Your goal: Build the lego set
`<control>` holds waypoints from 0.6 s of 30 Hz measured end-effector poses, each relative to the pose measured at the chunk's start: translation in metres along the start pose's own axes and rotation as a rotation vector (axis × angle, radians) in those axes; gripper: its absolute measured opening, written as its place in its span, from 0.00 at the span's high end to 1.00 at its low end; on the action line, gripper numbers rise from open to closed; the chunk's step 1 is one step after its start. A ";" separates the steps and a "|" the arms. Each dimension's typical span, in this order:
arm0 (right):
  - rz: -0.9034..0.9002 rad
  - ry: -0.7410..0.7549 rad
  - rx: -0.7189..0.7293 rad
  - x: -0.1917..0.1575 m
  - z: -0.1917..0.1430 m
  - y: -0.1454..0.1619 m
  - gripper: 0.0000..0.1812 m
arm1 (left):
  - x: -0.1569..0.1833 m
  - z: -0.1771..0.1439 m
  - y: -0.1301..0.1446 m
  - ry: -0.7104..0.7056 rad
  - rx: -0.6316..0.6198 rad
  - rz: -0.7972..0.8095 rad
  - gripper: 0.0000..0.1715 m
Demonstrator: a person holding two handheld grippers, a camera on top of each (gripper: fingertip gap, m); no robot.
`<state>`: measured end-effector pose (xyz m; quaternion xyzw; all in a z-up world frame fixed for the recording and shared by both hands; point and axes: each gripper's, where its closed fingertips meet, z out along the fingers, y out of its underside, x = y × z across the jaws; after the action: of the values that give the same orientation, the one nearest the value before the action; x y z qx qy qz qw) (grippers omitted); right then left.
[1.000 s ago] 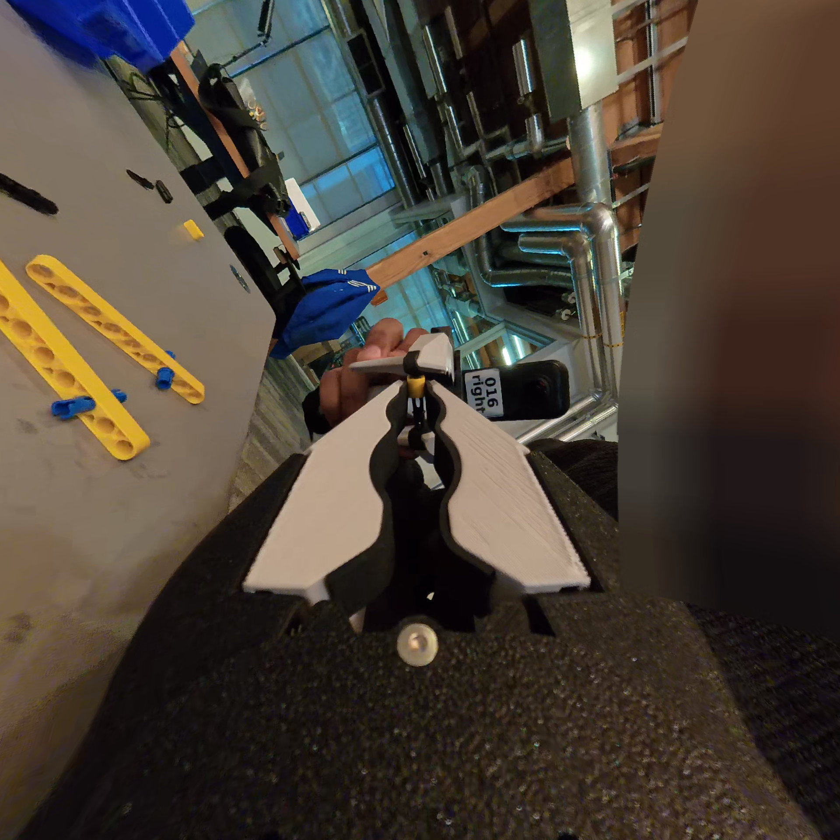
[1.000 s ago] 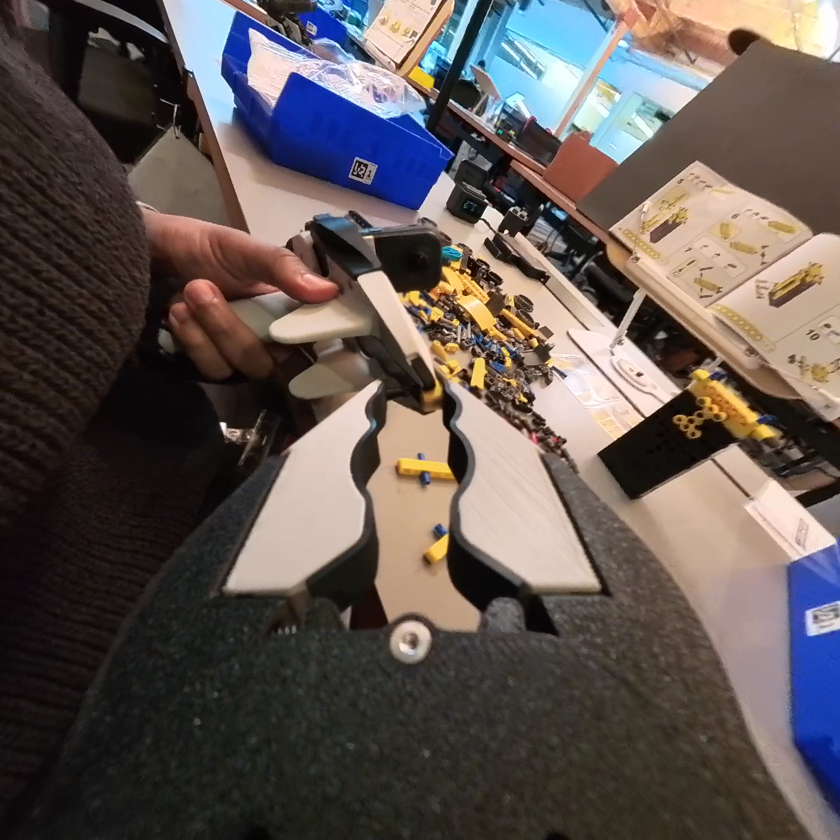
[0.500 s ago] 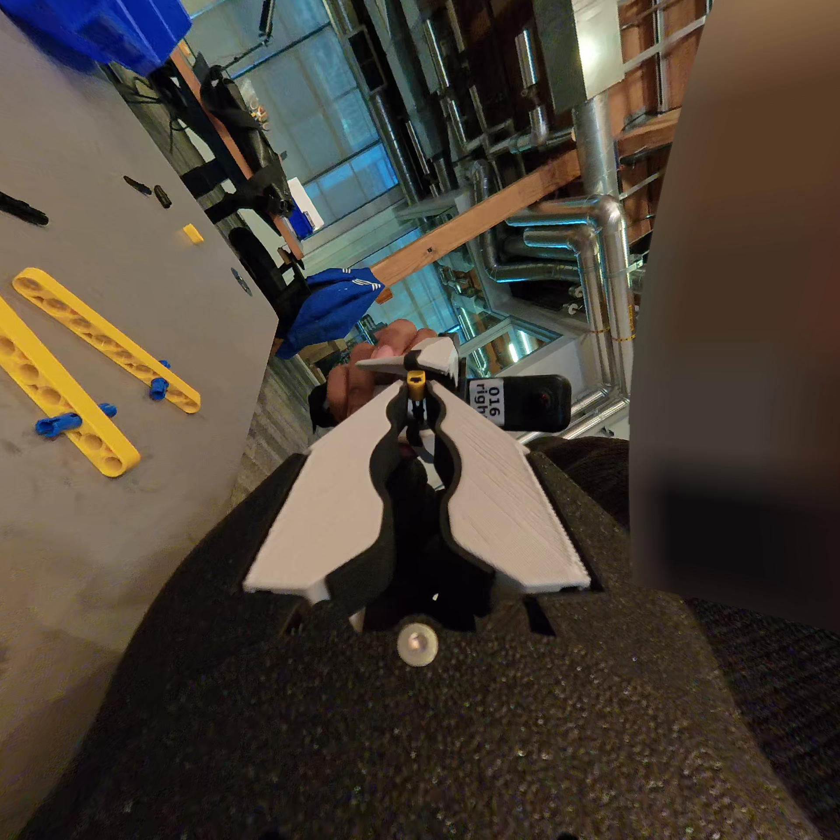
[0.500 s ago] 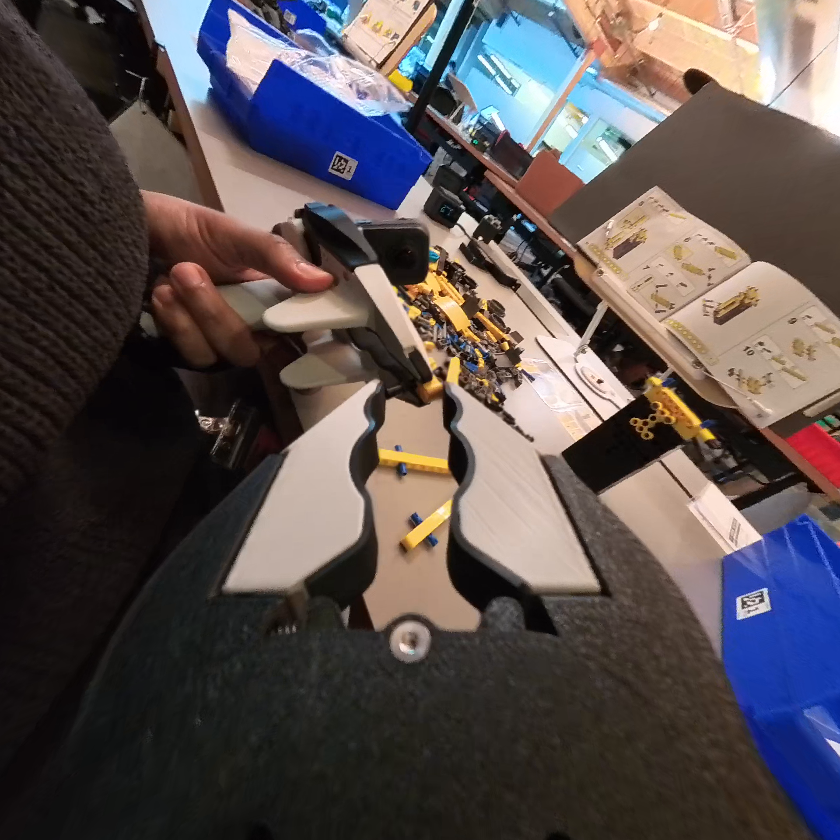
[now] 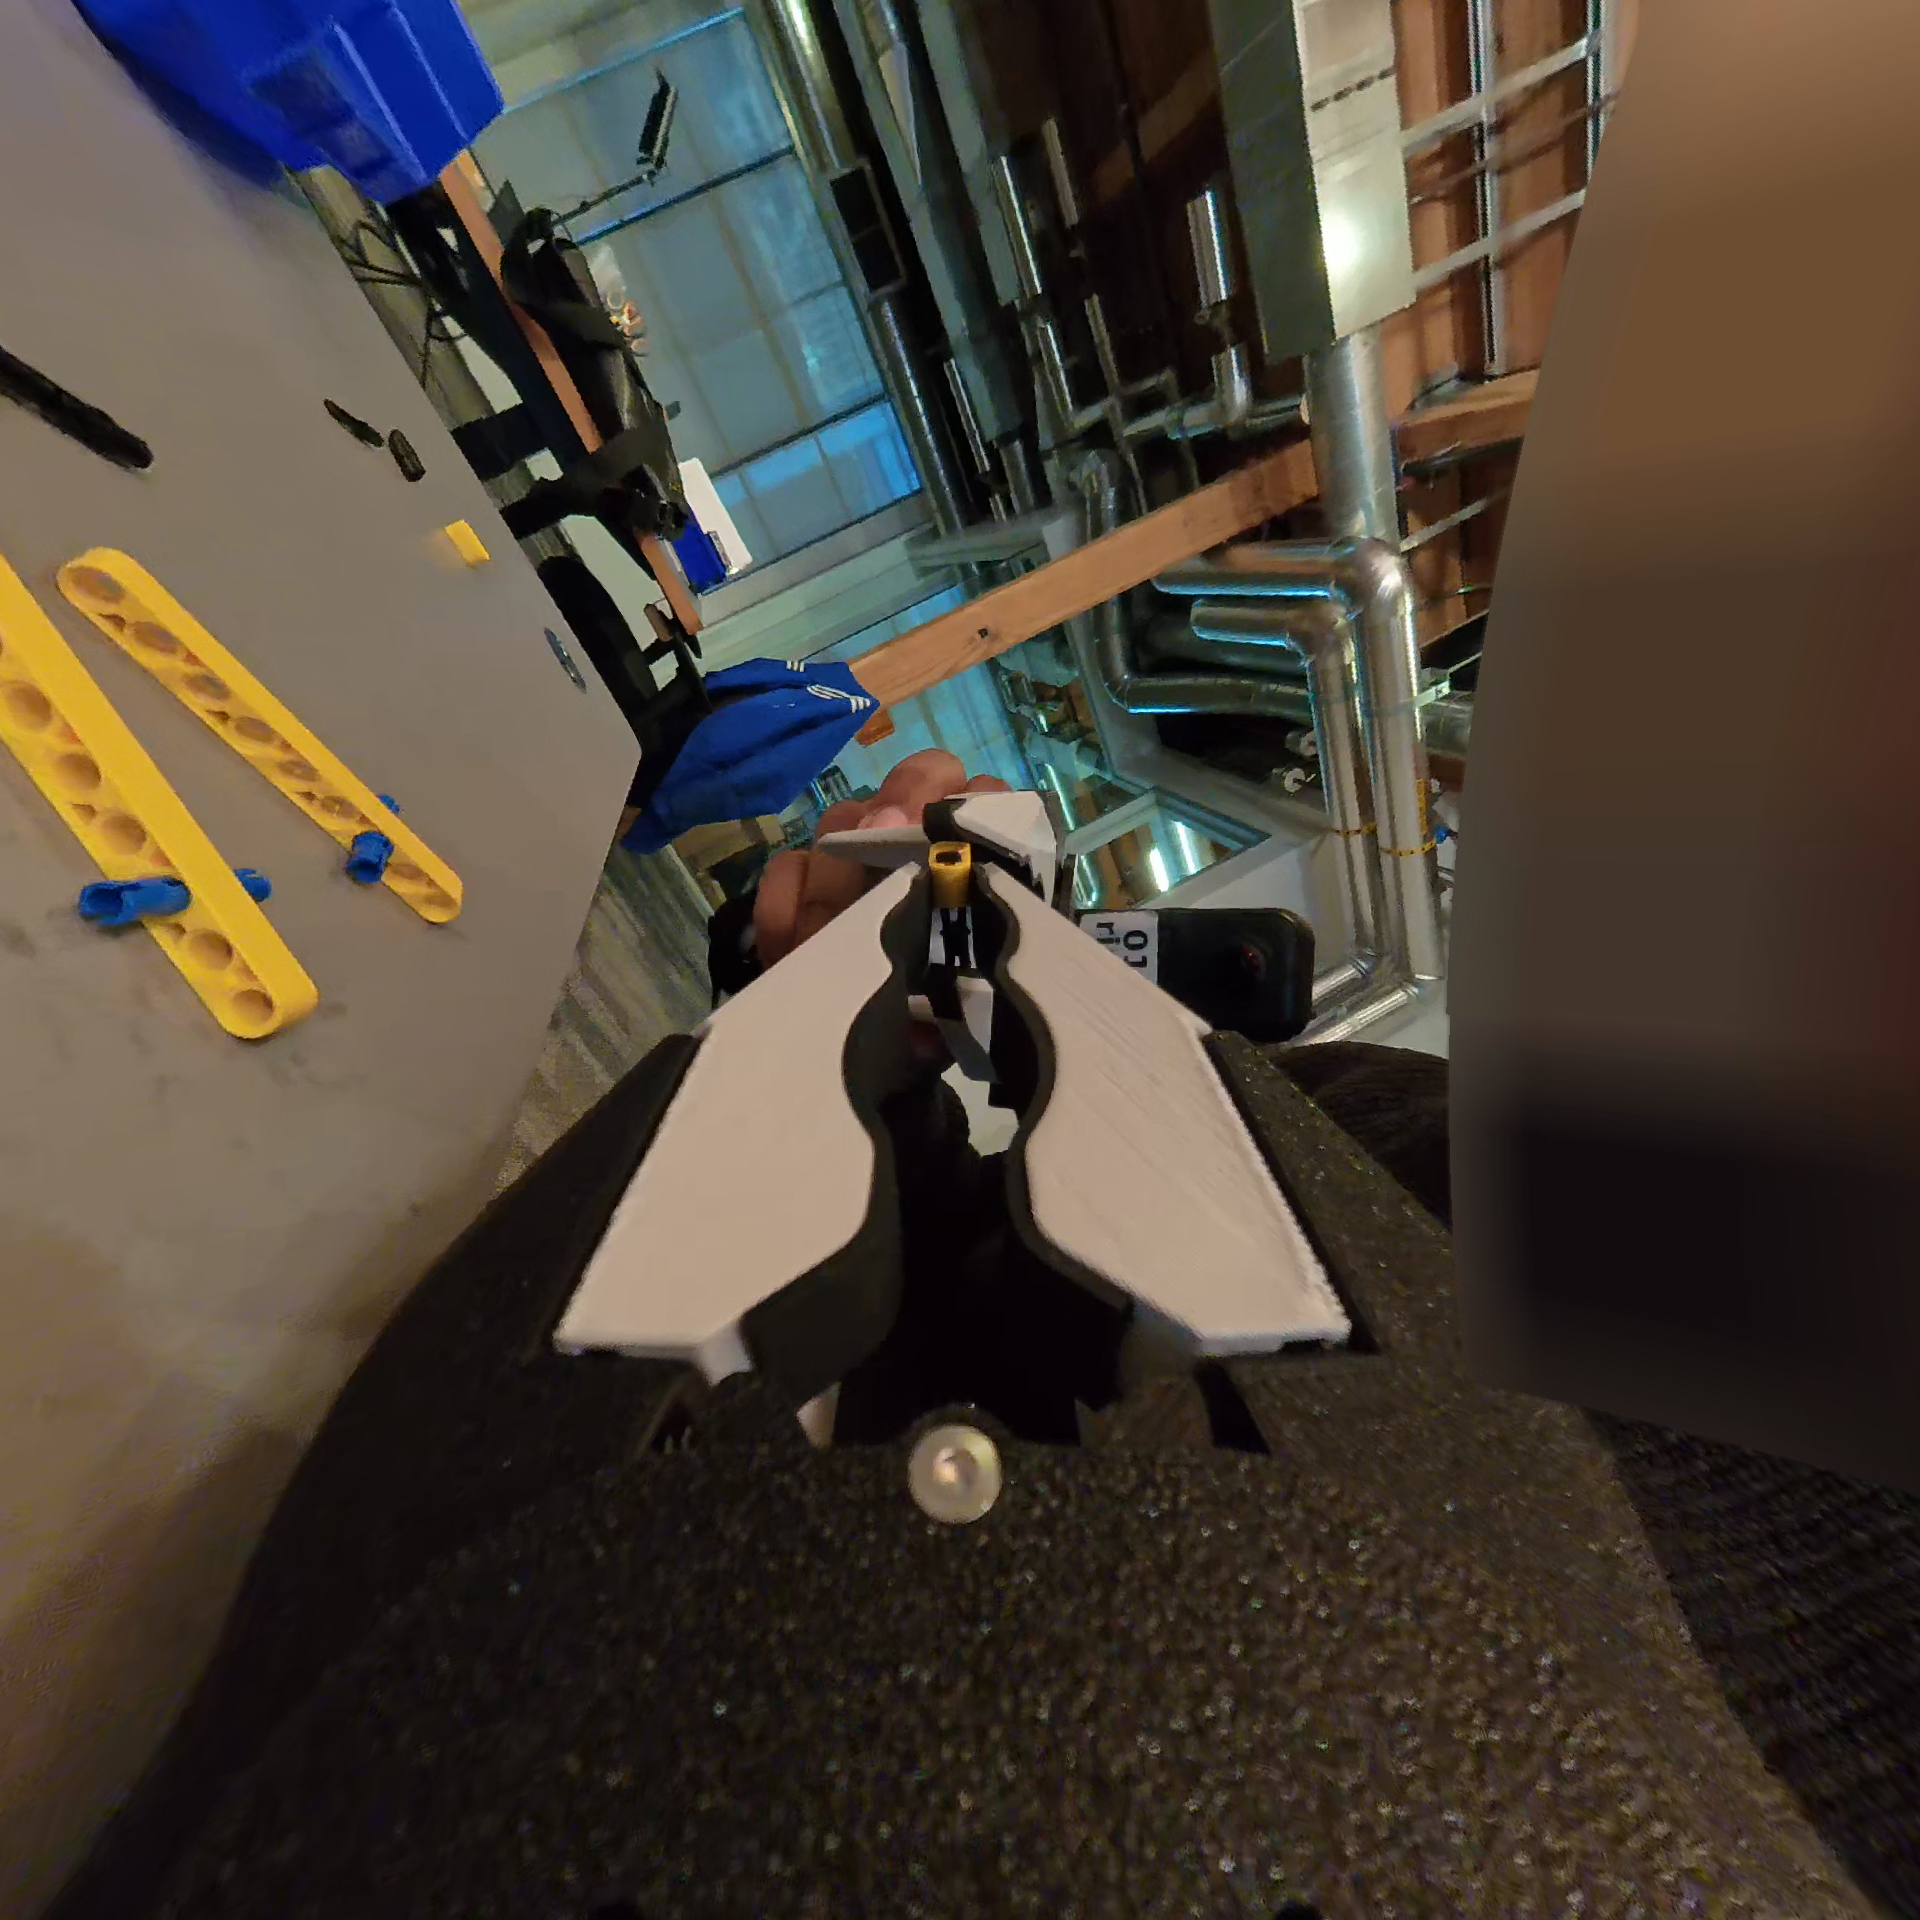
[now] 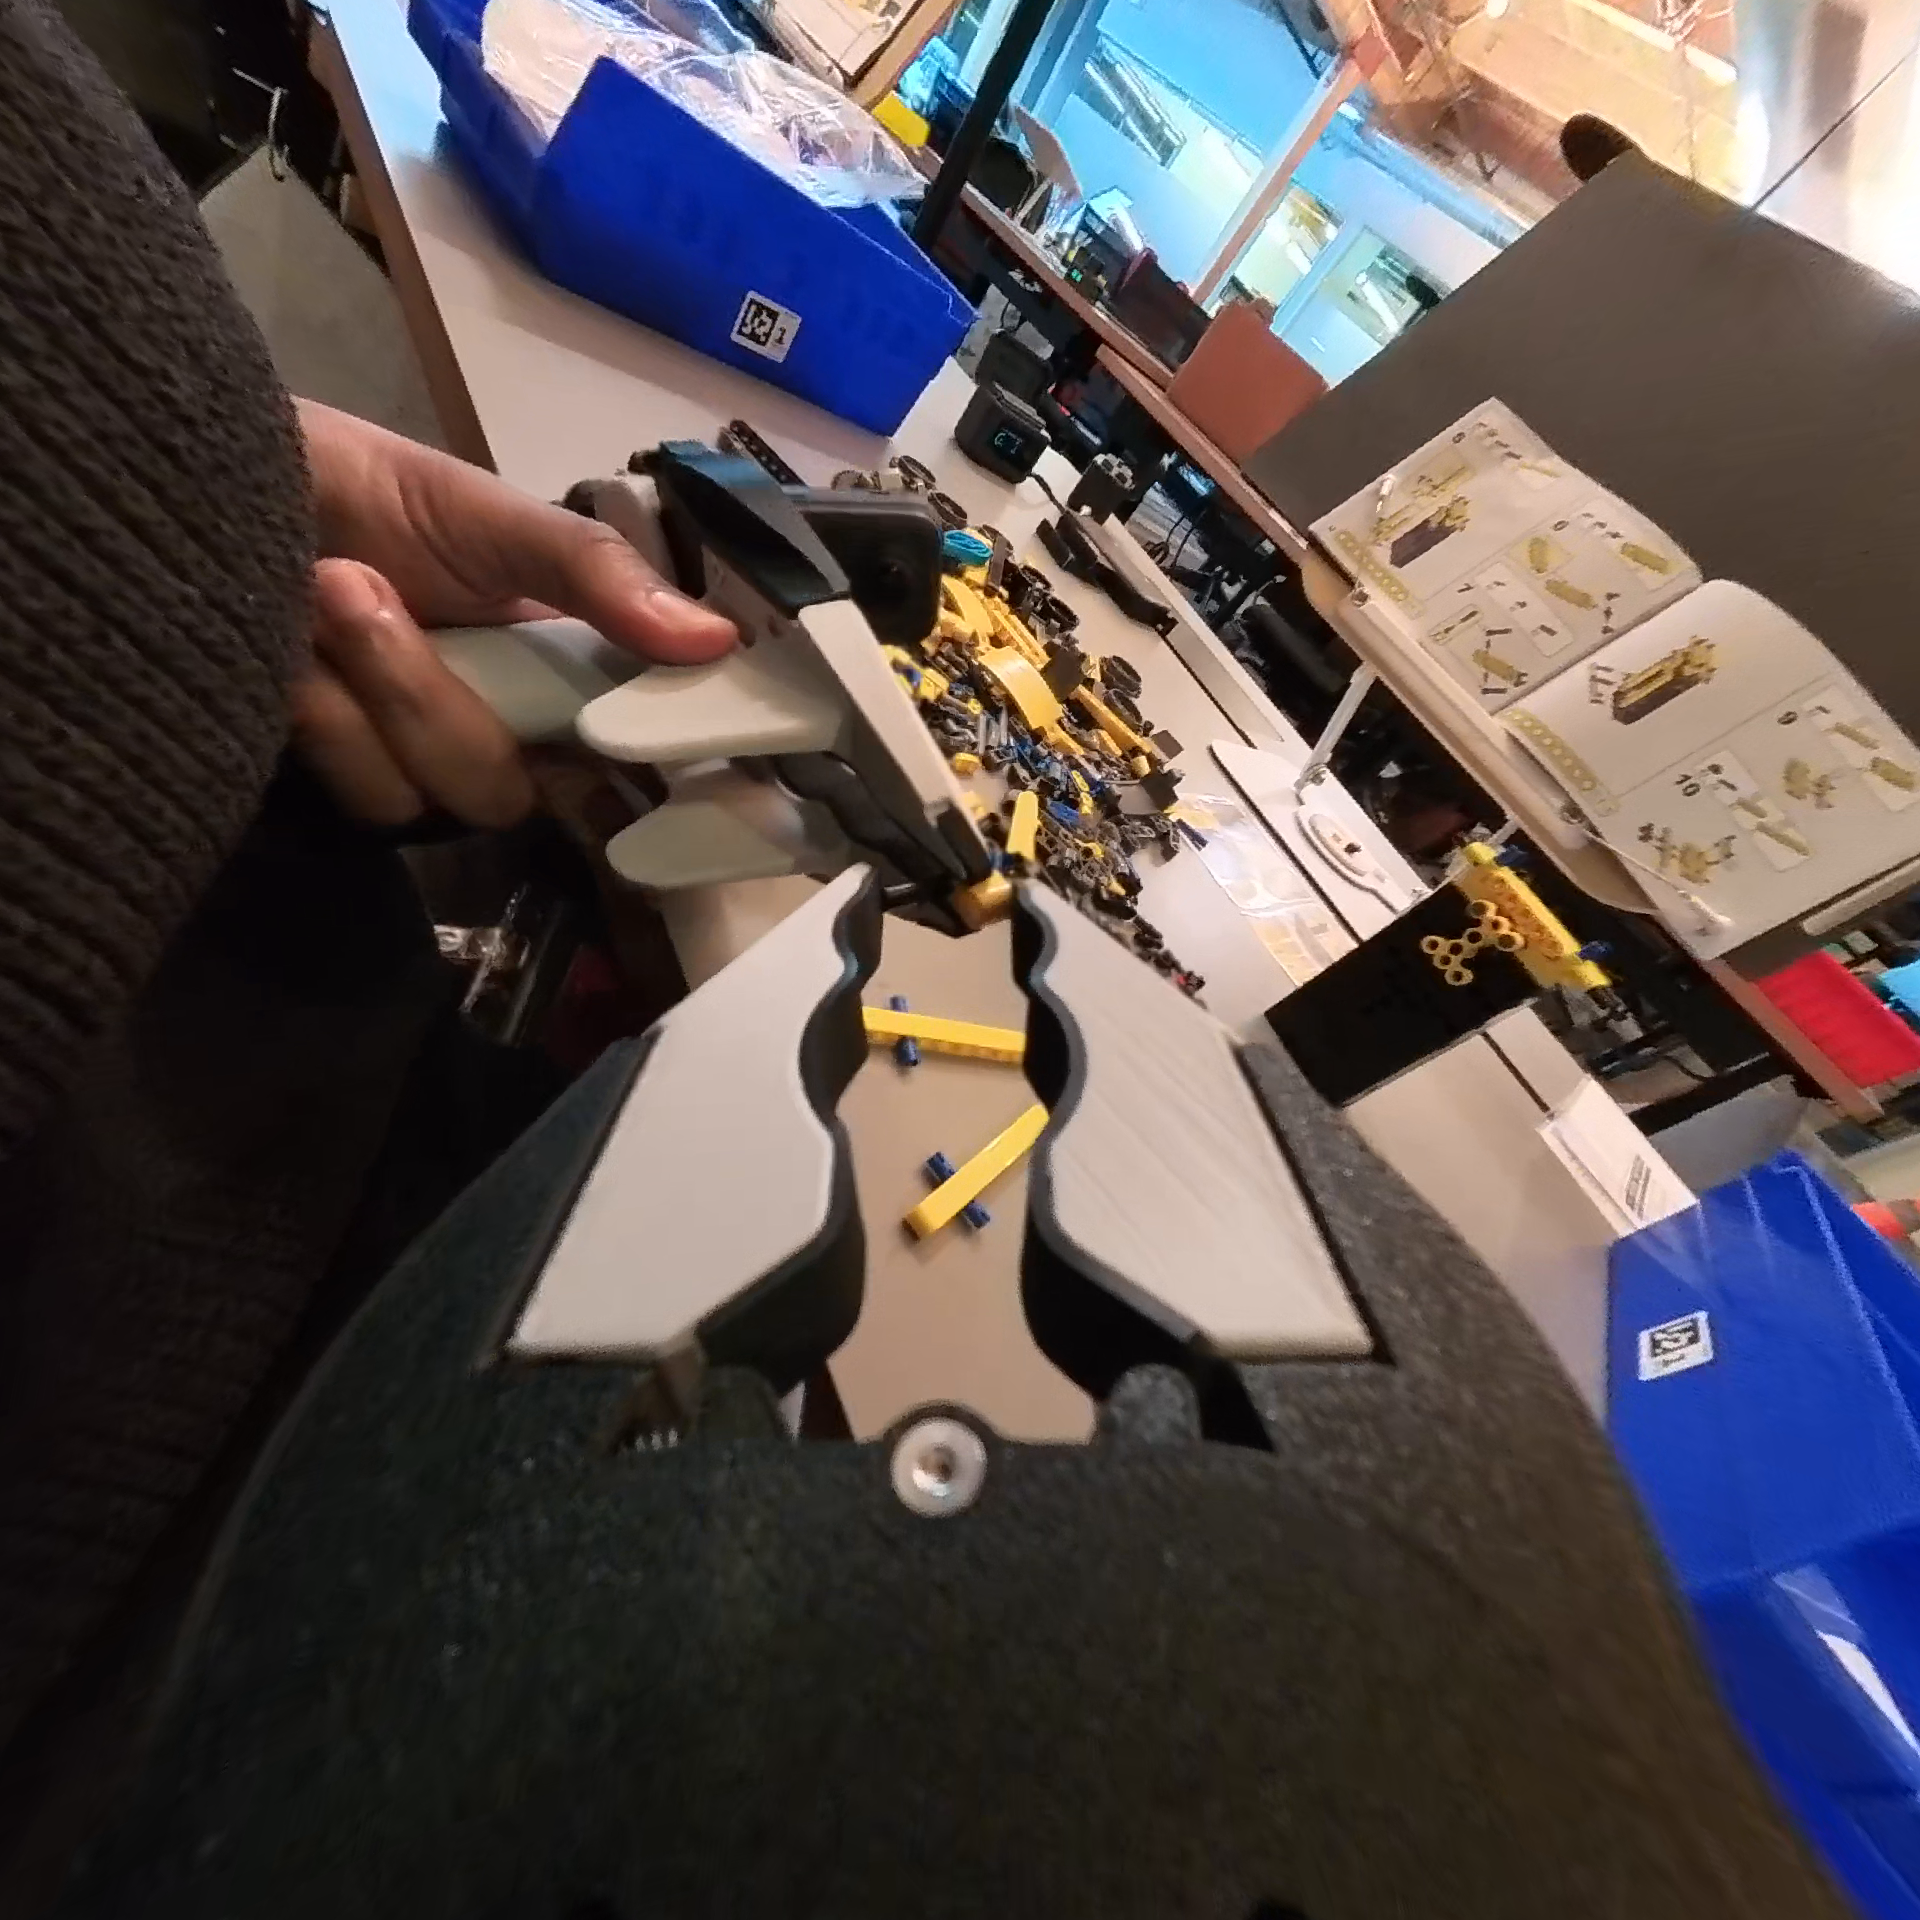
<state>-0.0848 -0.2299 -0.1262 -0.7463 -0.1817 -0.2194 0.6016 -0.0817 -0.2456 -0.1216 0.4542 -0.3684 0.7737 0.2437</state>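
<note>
Here a small yellow piece [image 5: 950, 869] sits pinched at the tips of the left gripper [image 5: 950, 883], its fingers [image 5: 790, 1101] closed together on it, lifted clear of the grey worktop [image 5: 260, 1091]. The right gripper [image 6: 948, 906] meets it tip to tip: its fingers [image 6: 686, 1122] stand apart, one on each side of that same yellow piece [image 6: 982, 891] without clamping it, probably so the piece can be lined up or passed across in the air. A hand [image 6: 457, 644] grips the left gripper's handle.

Below, on the worktop, lie two yellow beams [image 6: 971, 1169] with little blue pins [image 6: 940, 1164] stuck in them, set apart from the heap of loose parts [image 6: 1039, 727], likely for easy reach. Further off, a black block [image 6: 1382, 1018] carries a yellow part, and an open booklet [image 6: 1621, 665] leans on a stand. One blue bin [image 6: 727, 229] holds clear plastic bags [image 6: 748, 83]; what the nearer blue bin [image 6: 1766, 1455] holds is hidden
</note>
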 end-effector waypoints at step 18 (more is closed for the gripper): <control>0.043 0.058 -0.021 0.007 0.006 0.006 0.90 | -0.006 0.001 -0.005 -0.054 -0.007 0.038 0.96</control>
<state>-0.0748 -0.2256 -0.1284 -0.7495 -0.1459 -0.2300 0.6034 -0.0754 -0.2434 -0.1247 0.4670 -0.3862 0.7644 0.2203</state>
